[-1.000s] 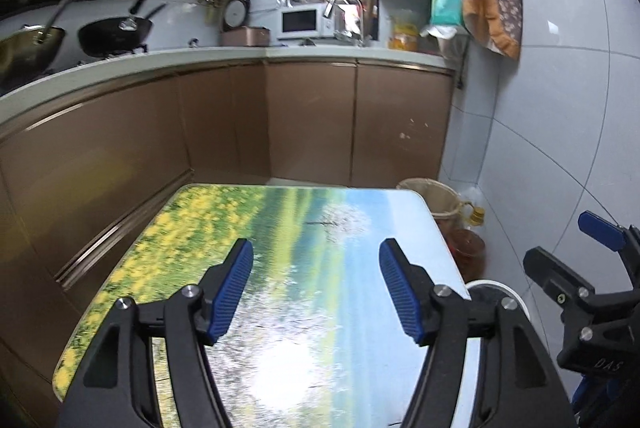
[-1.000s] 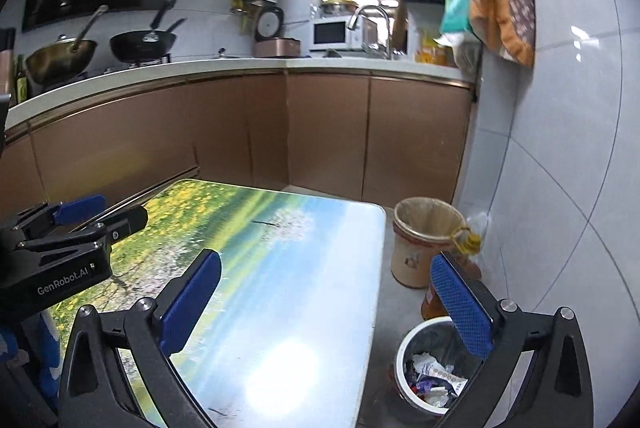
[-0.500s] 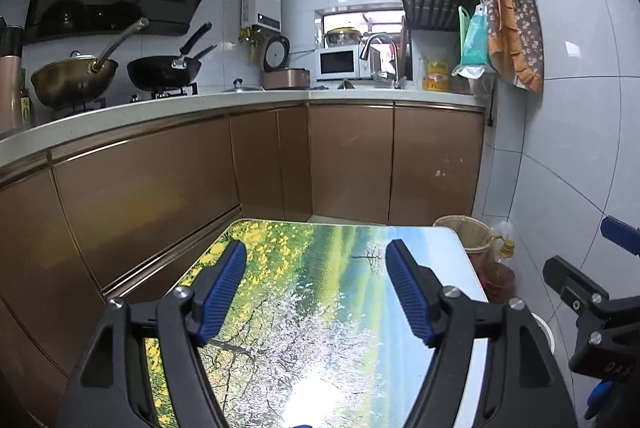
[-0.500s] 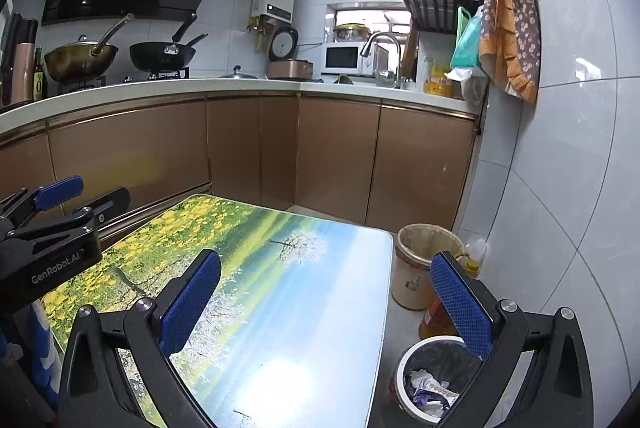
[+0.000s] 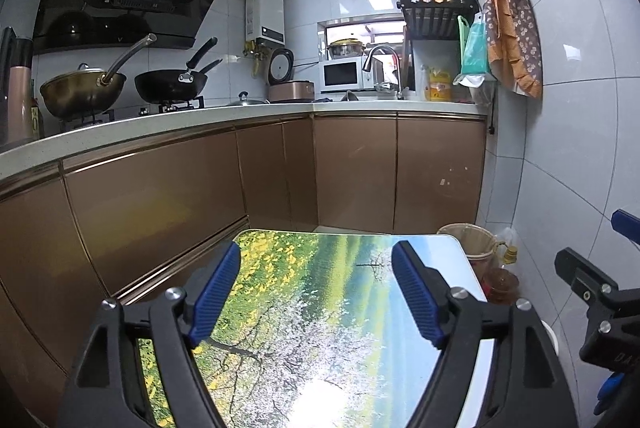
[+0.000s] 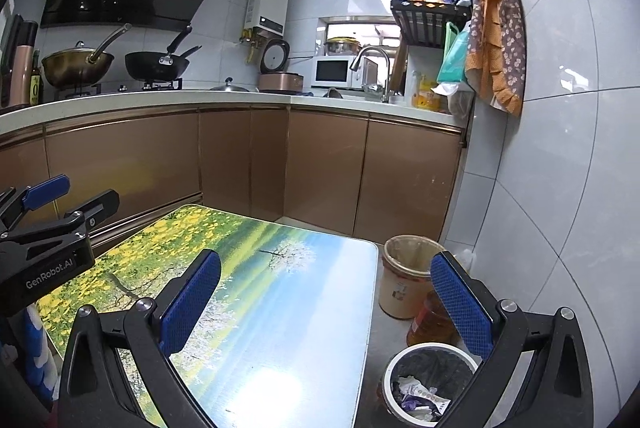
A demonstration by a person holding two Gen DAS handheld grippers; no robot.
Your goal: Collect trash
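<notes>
Over the glossy landscape-printed counter (image 5: 320,312), the left gripper (image 5: 316,294) has just been spreading its blue-padded jaws, nothing between them. At lower right of the right wrist view, the right gripper (image 6: 326,302) also gapes empty above the white round bin (image 6: 390,384), where crumpled paper trash (image 6: 420,394) lies.

Table (image 6: 280,308) with landscape-print top, floor (image 6: 380,344) beside it bearing white bin (image 6: 390,374), tan bin (image 6: 394,292)
</notes>
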